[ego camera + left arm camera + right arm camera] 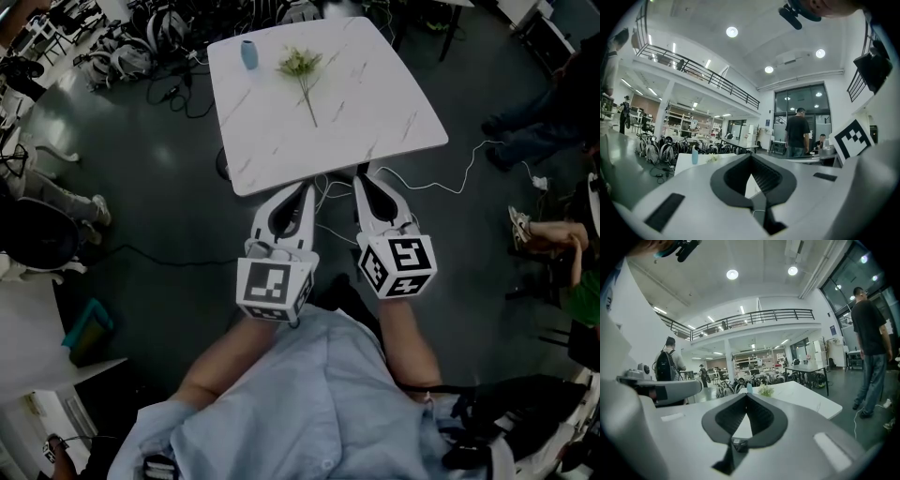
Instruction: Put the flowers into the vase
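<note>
A small blue vase [248, 53] stands upright near the far left corner of the white marble table [375, 103]. Beside it lies a sprig of pale green flowers [300, 64], its stem pointing toward me. Both grippers hover over the floor just short of the table's near edge, well apart from vase and flowers. My left gripper [305, 190] is shut and empty, and so is my right gripper [362, 176]. In the left gripper view the vase [695, 154] and flowers [712, 158] sit far beyond the gripper [751, 159]. The right gripper [746, 397] points at the vase [749, 388] and flowers [765, 390].
A white cable [450, 184] and black cables [169, 89] trail over the dark floor around the table. People sit or stand at the right [553, 234]. One person stands ahead [797, 133], another with a backpack [670, 364]. A white desk corner [37, 356] is at my left.
</note>
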